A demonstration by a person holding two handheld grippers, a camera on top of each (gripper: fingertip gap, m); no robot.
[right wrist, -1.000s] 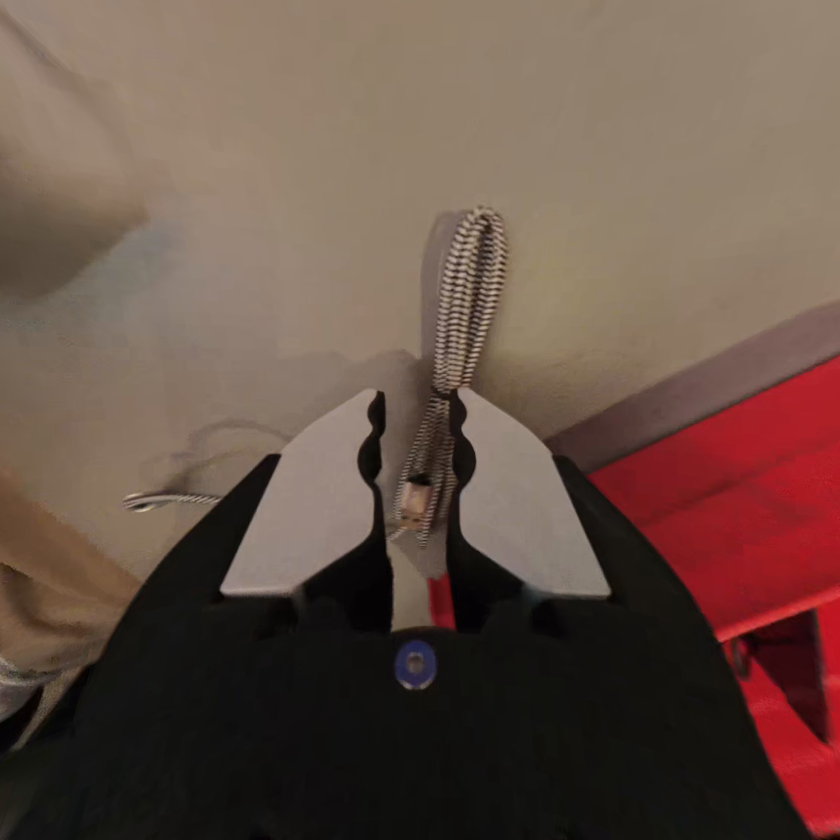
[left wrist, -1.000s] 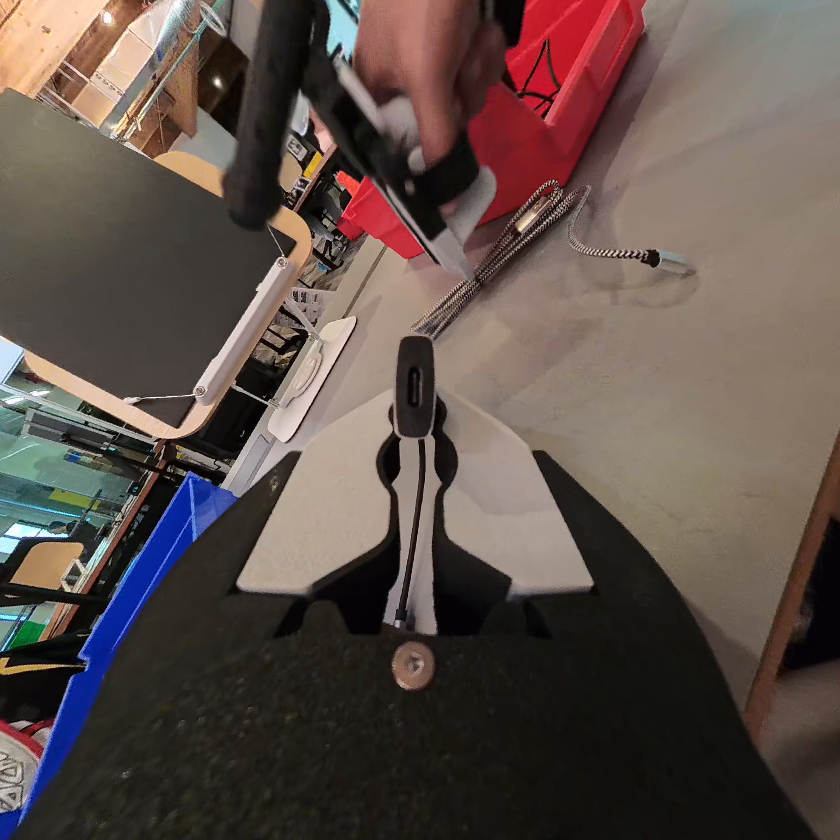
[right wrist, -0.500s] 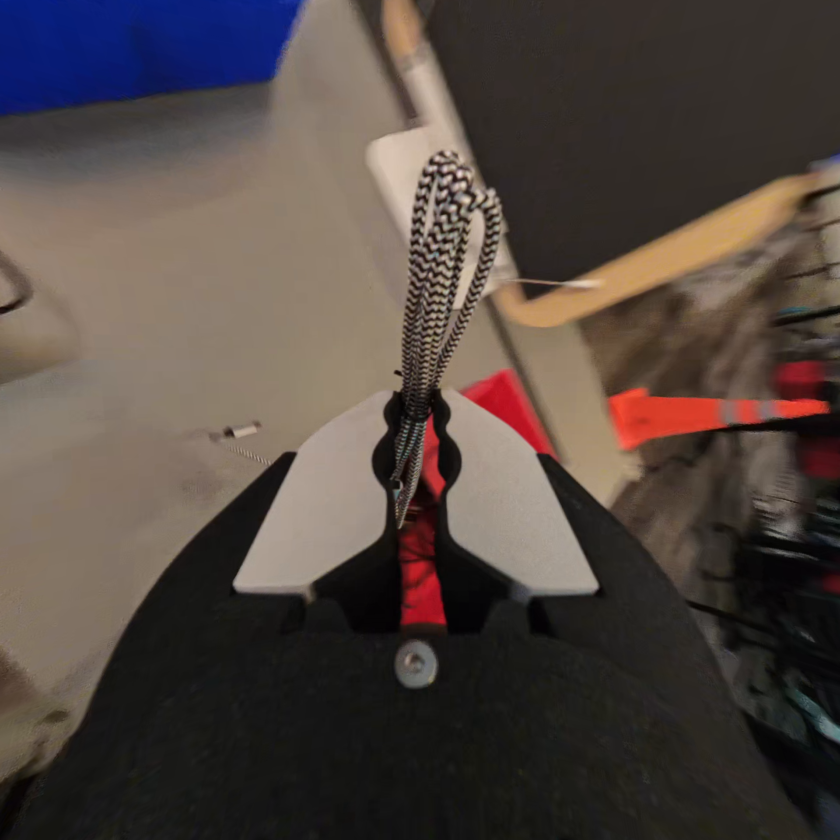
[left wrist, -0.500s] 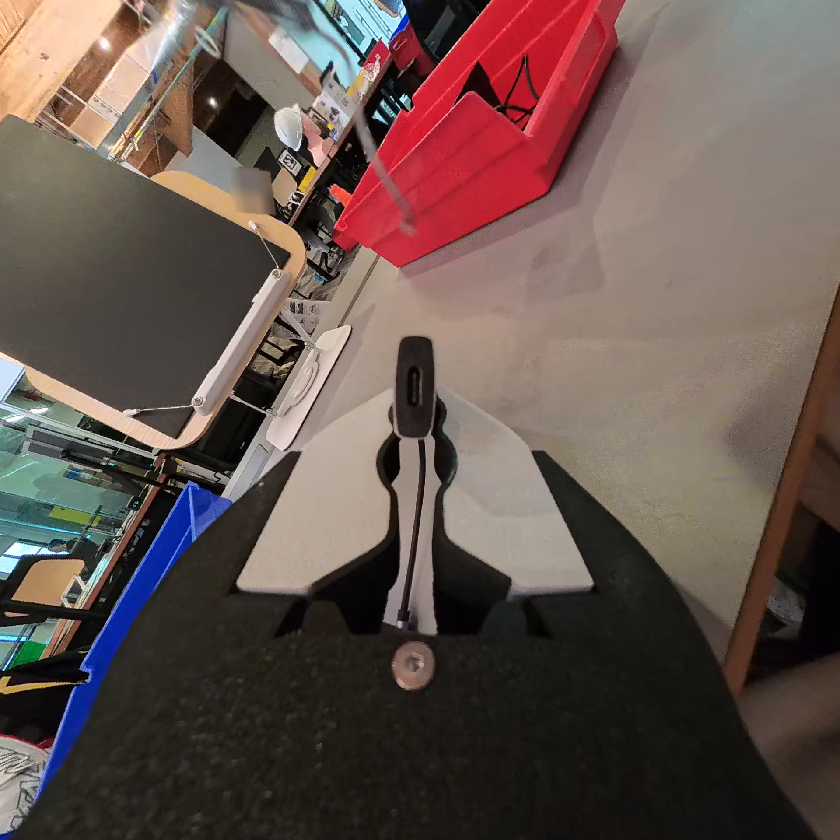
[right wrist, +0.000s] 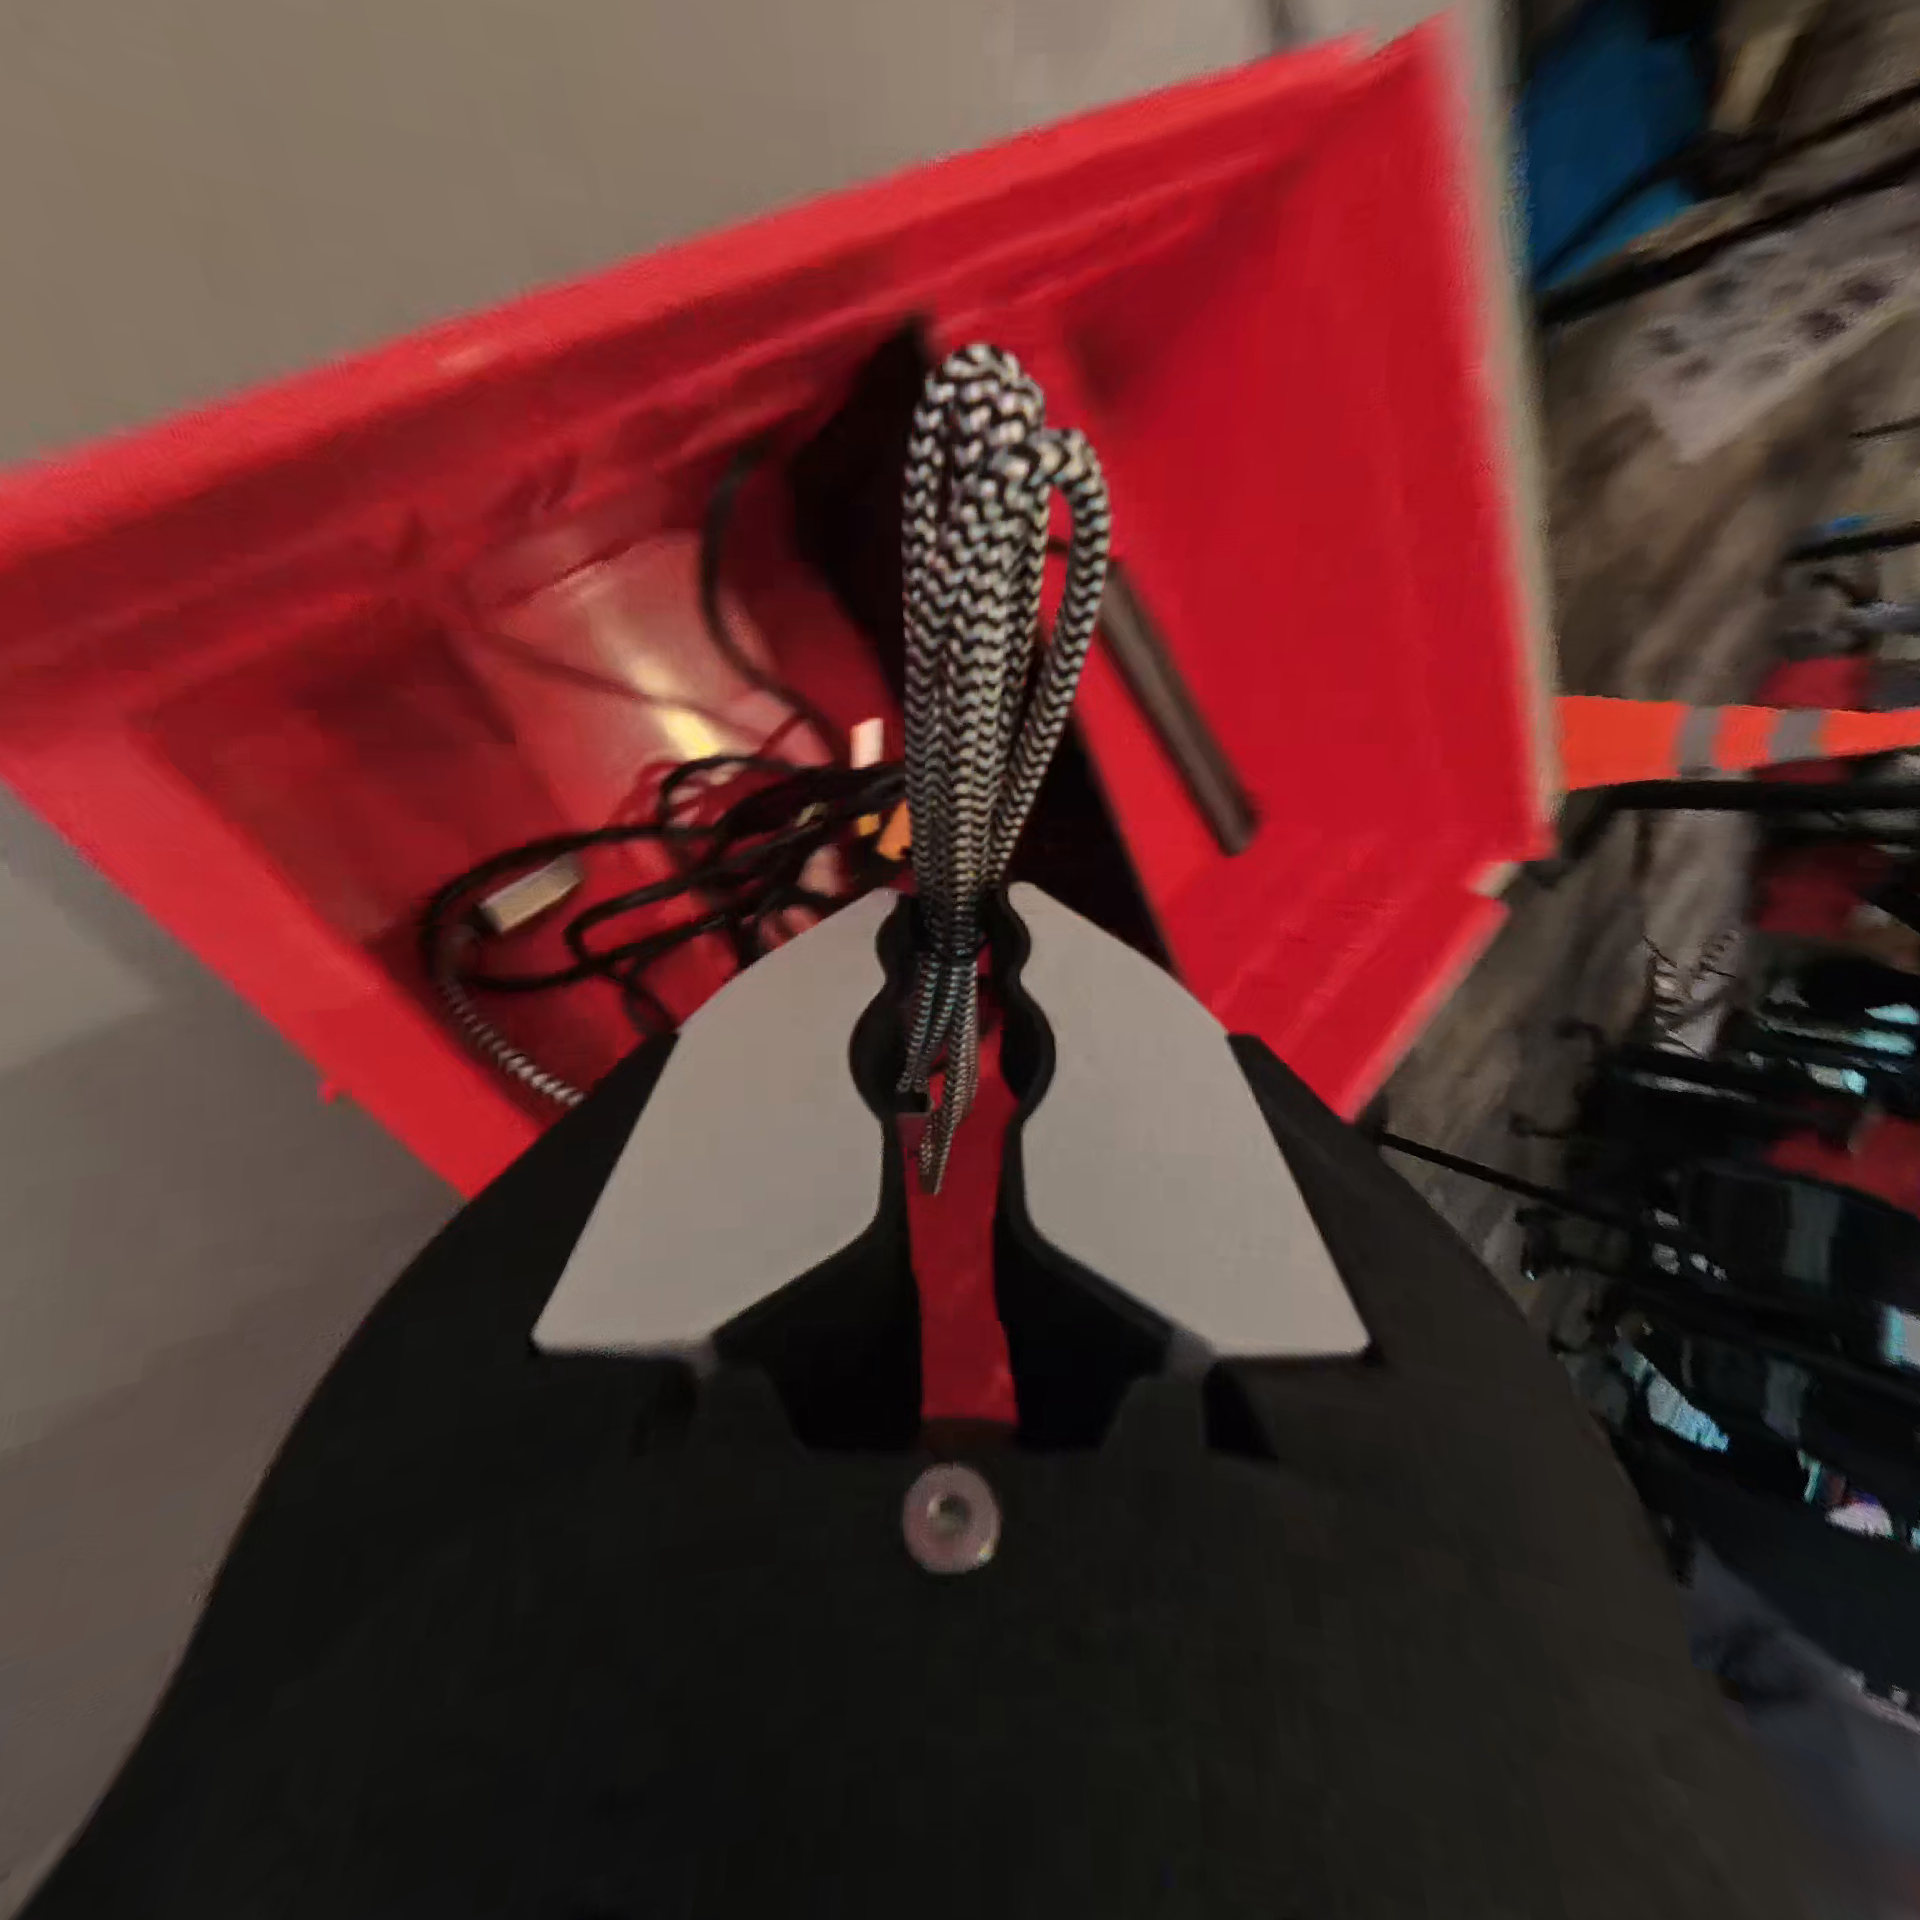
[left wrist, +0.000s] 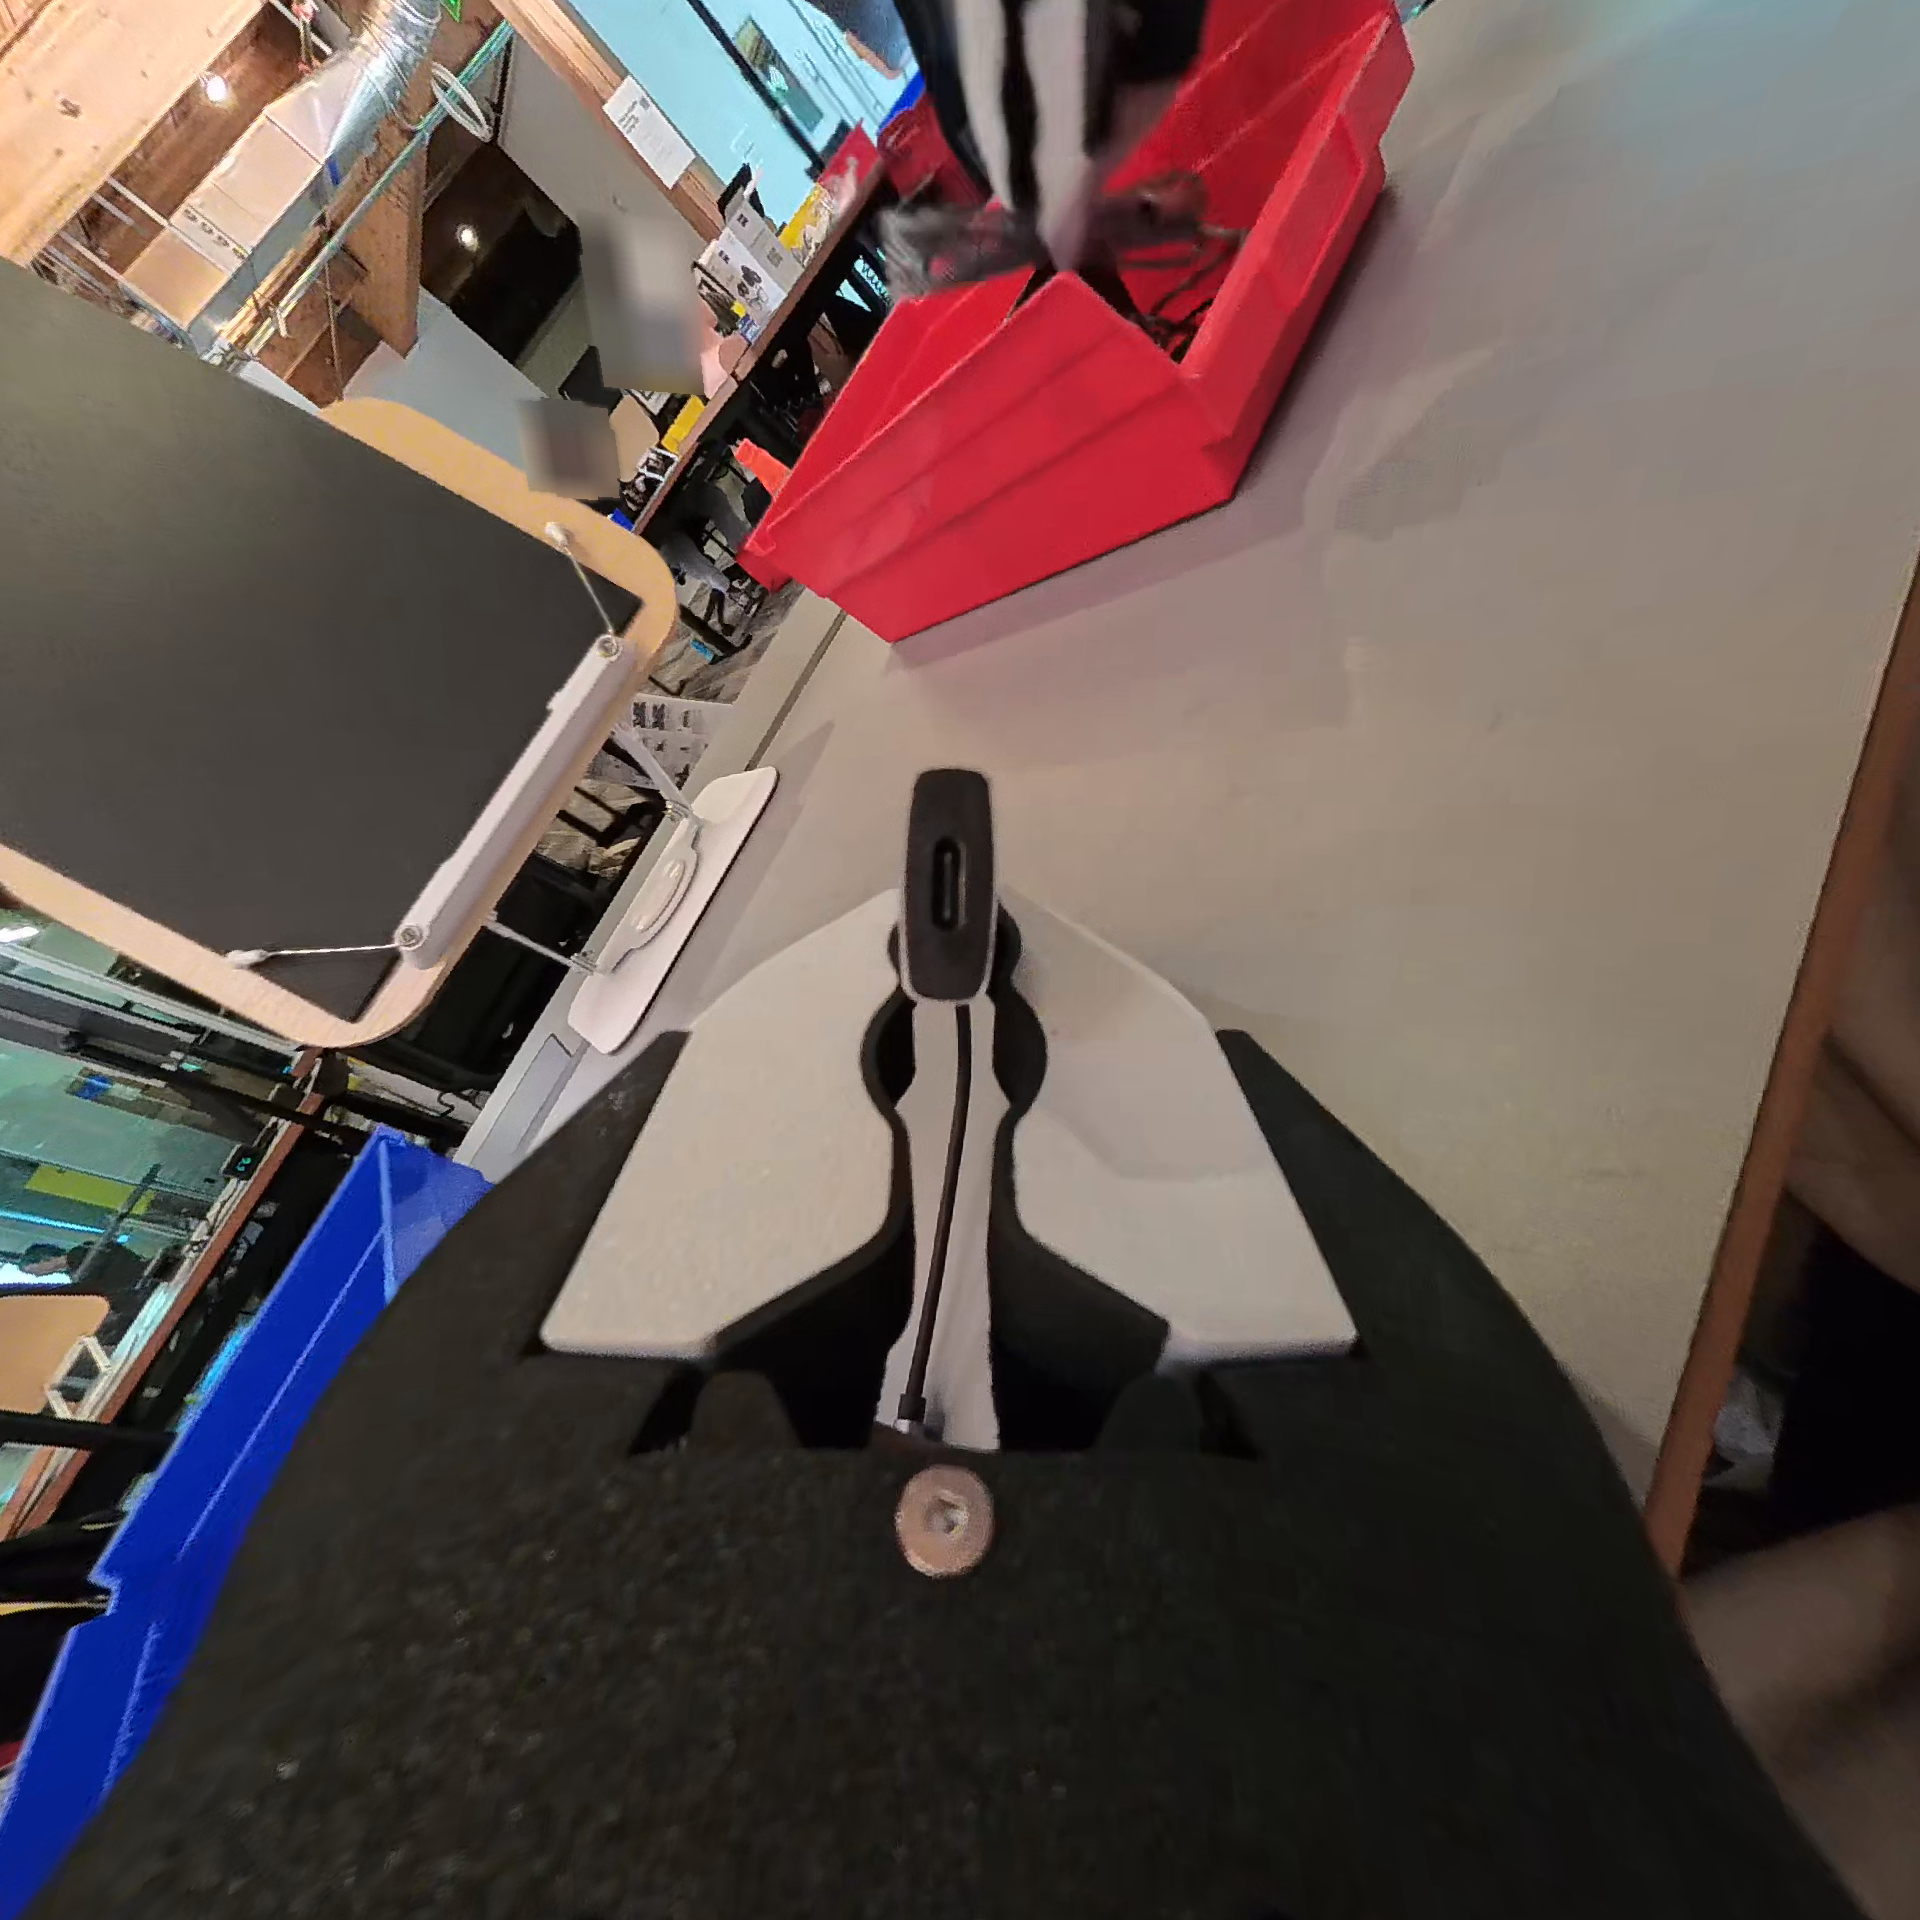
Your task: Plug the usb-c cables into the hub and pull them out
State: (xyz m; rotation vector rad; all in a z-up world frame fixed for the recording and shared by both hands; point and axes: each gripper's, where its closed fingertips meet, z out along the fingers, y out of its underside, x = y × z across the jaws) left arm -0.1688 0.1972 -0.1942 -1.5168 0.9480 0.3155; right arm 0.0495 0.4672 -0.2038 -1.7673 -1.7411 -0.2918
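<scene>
A: In the left wrist view, what did you make of it?

B: The left gripper [left wrist: 951,935] was clenched on the hub [left wrist: 948,883], a small black body at frame centre with its empty USB-C port facing the camera and its thin black lead running back between the fingers. Nothing was plugged in. The grey table [left wrist: 1455,727] below it lay bare, and the red bin [left wrist: 1039,457] sat at the upper middle, with the other gripper a blur above it.

A: And the right wrist view?

B: The right gripper [right wrist: 951,914] grasped a folded bundle of black-and-white braided cable [right wrist: 977,623] – loops sticking up past the tips, over the open red bin [right wrist: 1299,520] at centre. Other dark cables [right wrist: 644,862] lay tangled inside the bin.

A: So how far along?

B: Late, I'd judge – the port stood empty and the cable looked headed for the bin. Whether more cables remained to plug, I couldn't tell.
</scene>
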